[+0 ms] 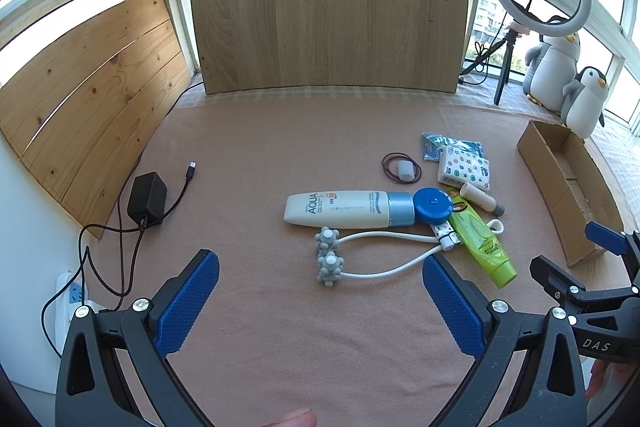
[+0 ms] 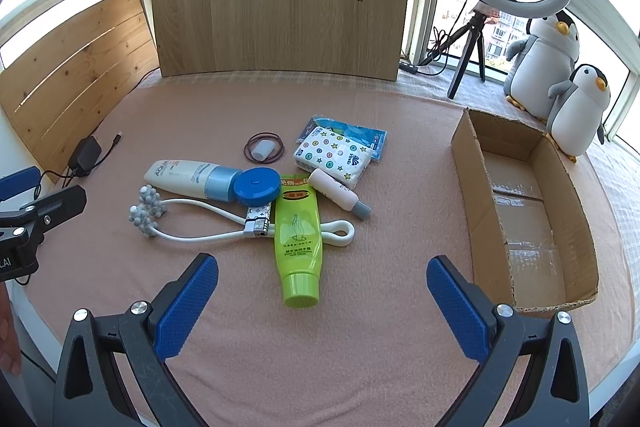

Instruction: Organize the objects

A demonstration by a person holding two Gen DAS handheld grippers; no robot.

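Mid-frame in the right wrist view, the green tube (image 2: pixel 298 243) lies across the white massager (image 2: pixel 208 223), with the sunscreen bottle (image 2: pixel 192 179) to its left. The cardboard box (image 2: pixel 464 163) sits open at right. Left gripper (image 1: pixel 320 303) and right gripper (image 2: pixel 322 301) both gape wide, holding nothing.

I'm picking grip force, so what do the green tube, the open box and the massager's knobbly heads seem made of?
The green tube looks like glossy, soft plastic: it shines and has a flat crimped end. The open box is plain corrugated cardboard, brown and matte, with ragged cut edges and clear tape on its floor. The massager's knobbly heads look like matte grey rubber or silicone, though hard plastic cannot be ruled out.
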